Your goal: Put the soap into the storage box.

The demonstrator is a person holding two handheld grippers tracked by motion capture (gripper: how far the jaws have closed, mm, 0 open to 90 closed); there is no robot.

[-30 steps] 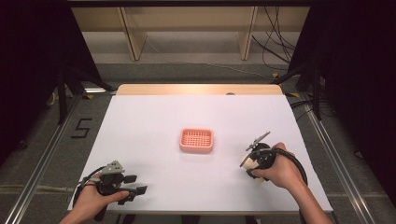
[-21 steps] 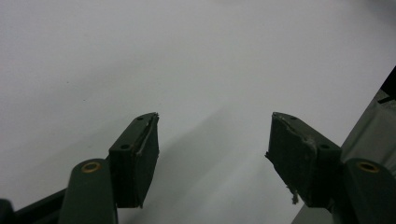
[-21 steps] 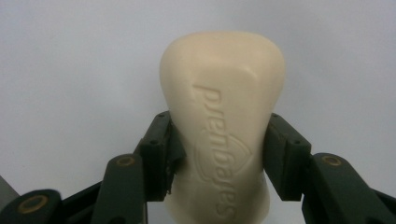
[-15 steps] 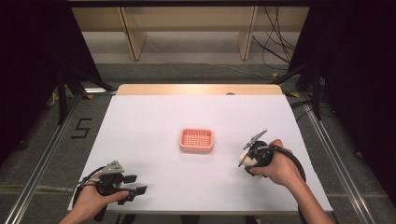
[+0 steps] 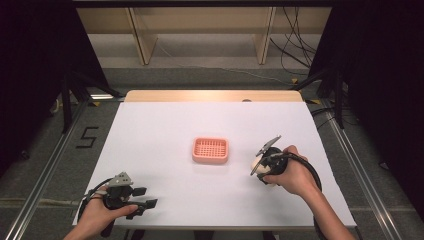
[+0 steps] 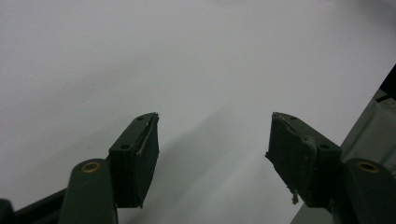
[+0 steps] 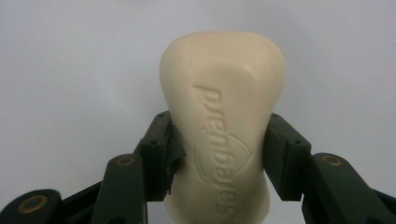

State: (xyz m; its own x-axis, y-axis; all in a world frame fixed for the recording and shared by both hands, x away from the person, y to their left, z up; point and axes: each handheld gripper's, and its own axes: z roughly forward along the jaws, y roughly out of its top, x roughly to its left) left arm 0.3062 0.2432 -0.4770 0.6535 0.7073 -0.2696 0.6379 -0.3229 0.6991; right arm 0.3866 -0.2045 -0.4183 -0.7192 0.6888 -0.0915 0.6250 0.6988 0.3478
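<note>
A cream bar of soap point(image 7: 222, 121) with raised lettering is clamped between the jaws of my right gripper point(image 7: 218, 154). In the high view that right gripper point(image 5: 261, 165) hovers at the right of the white table, a little right of a pink slotted soap dish point(image 5: 210, 150), with the pale soap point(image 5: 256, 162) showing at its tip. My left gripper point(image 5: 145, 197) rests near the front left edge, its jaws spread. The left gripper view shows those jaws of the left gripper point(image 6: 212, 149) wide apart over bare white tabletop with nothing between them.
The white table point(image 5: 165, 125) ends in a wooden strip at the far edge. Its front right edge shows in the left gripper view, with grey floor beyond. Metal rails run along both sides, and wooden shelving stands behind.
My right gripper has drifted slightly left toward the pink dish with the soap in it. The left gripper has stayed put.
</note>
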